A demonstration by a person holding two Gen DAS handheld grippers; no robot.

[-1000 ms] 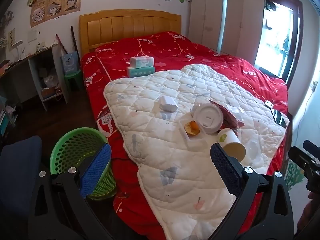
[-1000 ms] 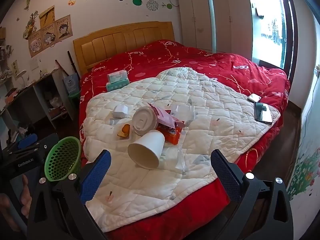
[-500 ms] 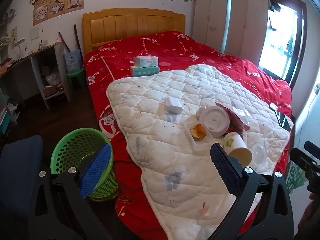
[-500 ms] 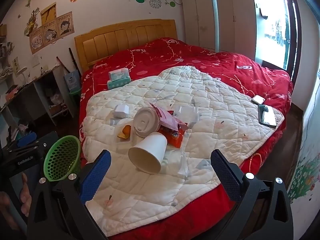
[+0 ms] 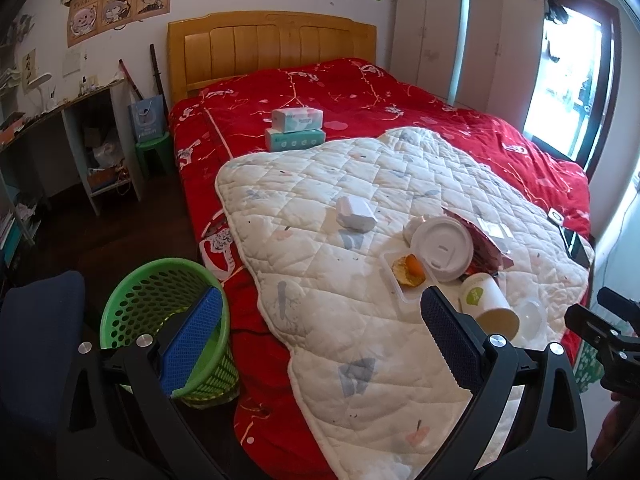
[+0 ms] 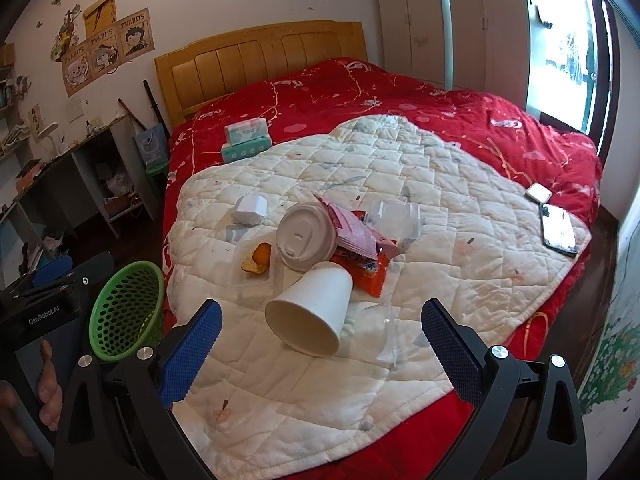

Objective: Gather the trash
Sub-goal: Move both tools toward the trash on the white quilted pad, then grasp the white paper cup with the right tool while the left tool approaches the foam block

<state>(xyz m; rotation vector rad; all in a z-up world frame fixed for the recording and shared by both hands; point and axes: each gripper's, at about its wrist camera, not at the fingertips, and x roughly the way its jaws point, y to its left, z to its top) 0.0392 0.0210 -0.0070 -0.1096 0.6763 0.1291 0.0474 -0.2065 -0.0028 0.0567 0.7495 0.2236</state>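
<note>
Trash lies on a white quilt (image 6: 440, 216) spread over the red bed. A tipped white paper cup (image 6: 310, 314) lies nearest, mouth toward me, also in the left wrist view as the paper cup (image 5: 486, 306). Behind it sit a white cup lid (image 6: 306, 236), orange peel (image 6: 258, 258) in a clear tray, pink and orange snack wrappers (image 6: 362, 248), a clear plastic box (image 6: 394, 216) and a small white box (image 6: 250, 210). My right gripper (image 6: 320, 344) is open just short of the cup. My left gripper (image 5: 320, 344) is open, above the bed edge beside the green basket (image 5: 160, 304).
The green basket (image 6: 126, 316) stands on the dark floor left of the bed. Two tissue boxes (image 5: 296, 130) rest on the red cover near the headboard. Phones (image 6: 558, 226) lie at the quilt's right edge. A desk (image 5: 60, 128) and a blue chair (image 5: 36, 340) are at left.
Both grippers have drifted slightly; the left view has shifted so the bed and trash sit further right and lower. Both stay open and hold nothing.
</note>
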